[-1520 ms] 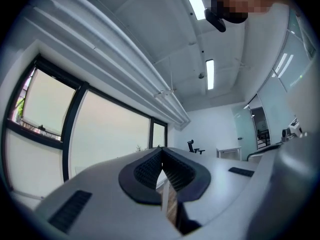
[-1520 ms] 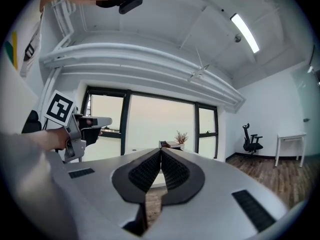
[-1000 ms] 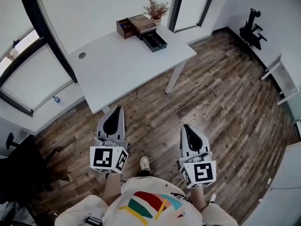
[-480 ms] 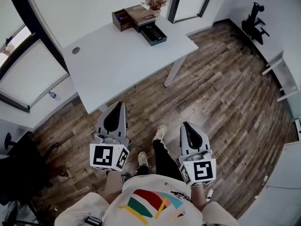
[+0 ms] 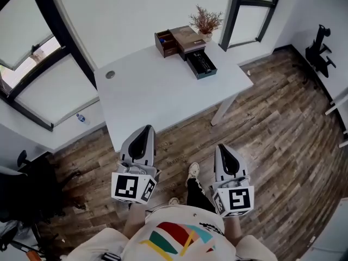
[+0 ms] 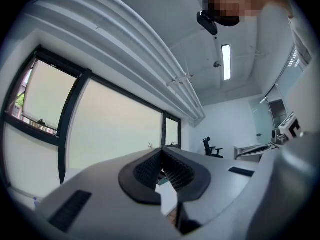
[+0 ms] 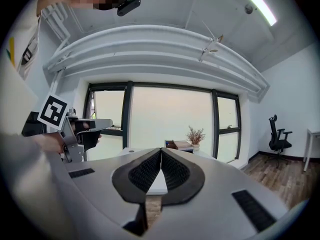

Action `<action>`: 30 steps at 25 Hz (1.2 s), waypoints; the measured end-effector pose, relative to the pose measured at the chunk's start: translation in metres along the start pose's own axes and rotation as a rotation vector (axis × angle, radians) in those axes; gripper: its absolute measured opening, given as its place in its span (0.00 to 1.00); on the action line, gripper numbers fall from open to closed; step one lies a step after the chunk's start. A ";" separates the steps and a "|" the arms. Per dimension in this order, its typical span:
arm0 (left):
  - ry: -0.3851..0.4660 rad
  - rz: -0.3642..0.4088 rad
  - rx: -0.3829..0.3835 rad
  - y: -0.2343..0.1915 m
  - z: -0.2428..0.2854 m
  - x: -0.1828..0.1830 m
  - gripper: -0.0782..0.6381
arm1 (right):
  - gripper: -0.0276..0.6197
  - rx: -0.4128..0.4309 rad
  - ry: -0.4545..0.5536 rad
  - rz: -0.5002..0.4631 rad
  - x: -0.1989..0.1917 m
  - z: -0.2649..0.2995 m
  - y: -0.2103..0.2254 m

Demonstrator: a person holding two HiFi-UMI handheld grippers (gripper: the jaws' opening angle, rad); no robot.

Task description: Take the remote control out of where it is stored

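Note:
A black remote control lies in an open dark drawer pulled out of a small brown wooden organizer at the far side of the white desk. My left gripper and right gripper hang over the wooden floor short of the desk's near edge, both shut with nothing between their tips. In the left gripper view the left gripper shows its tips meeting; in the right gripper view the right gripper does too, with the organizer far ahead.
A dried plant in a pot stands behind the organizer. A cable hole marks the desk's left part. Tall windows line the wall. A black office chair stands at the right. My shoe is on the floor between the grippers.
The view has shifted so the desk and organizer now sit further right and nearer. Both grippers stayed shut and level in front of me; my feet stepped forward.

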State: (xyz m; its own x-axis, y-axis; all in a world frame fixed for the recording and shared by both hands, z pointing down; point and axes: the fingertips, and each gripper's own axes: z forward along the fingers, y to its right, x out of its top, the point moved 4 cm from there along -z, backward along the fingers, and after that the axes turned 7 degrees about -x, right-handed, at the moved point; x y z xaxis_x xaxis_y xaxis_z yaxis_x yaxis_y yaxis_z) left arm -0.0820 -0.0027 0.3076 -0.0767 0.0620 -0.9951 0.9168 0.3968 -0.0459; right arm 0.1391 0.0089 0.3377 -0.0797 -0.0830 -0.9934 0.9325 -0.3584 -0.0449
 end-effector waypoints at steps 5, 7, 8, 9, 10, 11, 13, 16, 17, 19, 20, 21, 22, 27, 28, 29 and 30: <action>0.000 0.021 0.023 -0.026 0.081 0.006 0.12 | 0.05 0.014 0.016 -0.026 0.018 0.069 0.042; 0.014 0.032 0.029 -0.032 0.114 0.013 0.12 | 0.05 0.011 0.025 -0.026 0.025 0.094 0.062; 0.016 0.031 0.031 -0.034 0.129 0.013 0.12 | 0.05 0.010 0.028 -0.024 0.027 0.106 0.072; 0.012 0.030 0.032 -0.035 0.142 0.013 0.12 | 0.05 0.012 0.028 -0.021 0.028 0.116 0.080; 0.005 0.031 0.030 -0.034 0.155 0.011 0.12 | 0.05 0.014 0.024 -0.017 0.029 0.125 0.089; -0.004 0.034 0.026 -0.033 0.167 0.009 0.12 | 0.05 0.014 0.018 -0.011 0.028 0.134 0.099; -0.015 0.042 0.018 -0.031 0.193 0.007 0.12 | 0.05 0.014 0.006 0.002 0.026 0.154 0.117; -0.021 0.057 0.018 -0.028 0.225 0.007 0.12 | 0.05 0.026 0.002 0.017 0.027 0.180 0.140; -0.026 0.059 0.017 -0.026 0.233 0.007 0.12 | 0.05 0.035 0.004 0.020 0.027 0.188 0.146; -0.041 0.057 0.012 -0.024 0.248 0.006 0.12 | 0.05 0.050 0.003 0.026 0.027 0.202 0.157; -0.050 0.060 0.013 -0.024 0.255 0.005 0.12 | 0.05 0.054 -0.003 0.034 0.026 0.209 0.162; -0.061 0.066 0.016 -0.025 0.259 0.004 0.12 | 0.05 0.059 -0.010 0.046 0.024 0.216 0.165; -0.073 0.074 0.020 -0.027 0.263 0.004 0.12 | 0.05 0.063 -0.016 0.059 0.022 0.222 0.167; -0.107 0.086 0.035 -0.042 0.285 -0.004 0.12 | 0.05 0.079 -0.034 0.092 0.015 0.252 0.175; -0.110 0.082 0.034 -0.046 0.291 -0.007 0.12 | 0.05 0.080 -0.036 0.092 0.014 0.258 0.176; -0.112 0.076 0.031 -0.050 0.298 -0.010 0.12 | 0.05 0.079 -0.039 0.093 0.014 0.263 0.176; -0.111 0.069 0.026 -0.053 0.306 -0.014 0.12 | 0.05 0.073 -0.044 0.094 0.013 0.269 0.178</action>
State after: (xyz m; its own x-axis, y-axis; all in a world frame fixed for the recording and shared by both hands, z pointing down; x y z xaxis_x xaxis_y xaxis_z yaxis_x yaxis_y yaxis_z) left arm -0.0099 -0.3050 0.2972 0.0300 -0.0140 -0.9995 0.9285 0.3707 0.0227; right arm 0.2091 -0.3059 0.3456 -0.0095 -0.1594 -0.9872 0.9088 -0.4132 0.0580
